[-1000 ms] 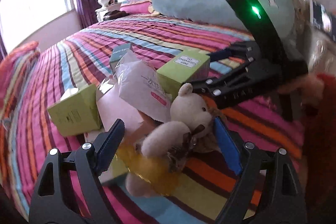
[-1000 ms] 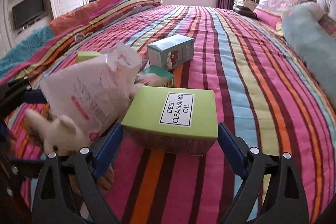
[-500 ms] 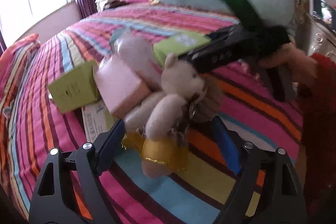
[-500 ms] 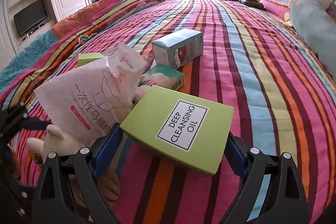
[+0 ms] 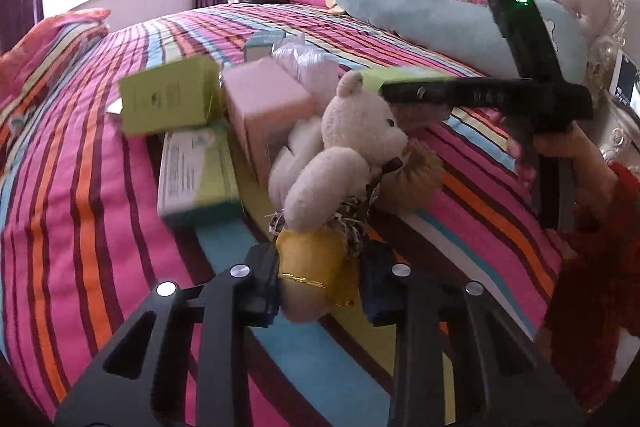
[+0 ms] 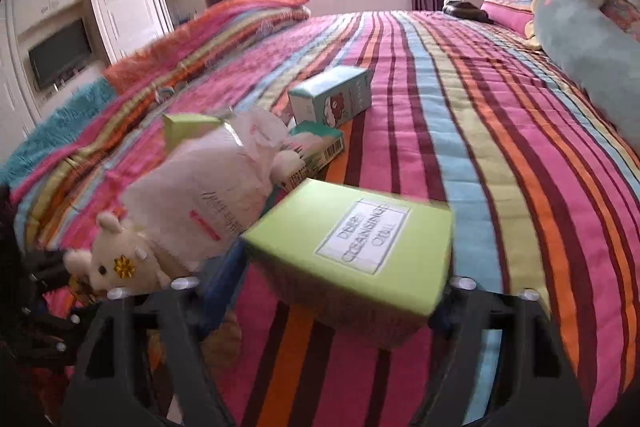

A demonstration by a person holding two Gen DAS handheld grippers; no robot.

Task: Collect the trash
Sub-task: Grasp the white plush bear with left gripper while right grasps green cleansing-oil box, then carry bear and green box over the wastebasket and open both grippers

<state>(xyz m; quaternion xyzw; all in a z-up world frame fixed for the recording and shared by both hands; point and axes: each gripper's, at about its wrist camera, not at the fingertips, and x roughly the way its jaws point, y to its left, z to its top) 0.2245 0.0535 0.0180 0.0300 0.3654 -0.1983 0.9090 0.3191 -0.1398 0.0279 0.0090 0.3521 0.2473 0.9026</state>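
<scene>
Both my tongs have just closed: left tongs (image 5: 320,283) clamp the teddy bear's (image 5: 352,143) yellow base, right tongs (image 6: 340,287) grip the green box (image 6: 352,251).

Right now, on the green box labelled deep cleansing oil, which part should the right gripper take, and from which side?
Across the short width of the green box, coming from its near end as the right gripper does. The flat parallel side walls suit the pads. The jaws have just been closing, and the box sits between them, seemingly clamped.
</scene>
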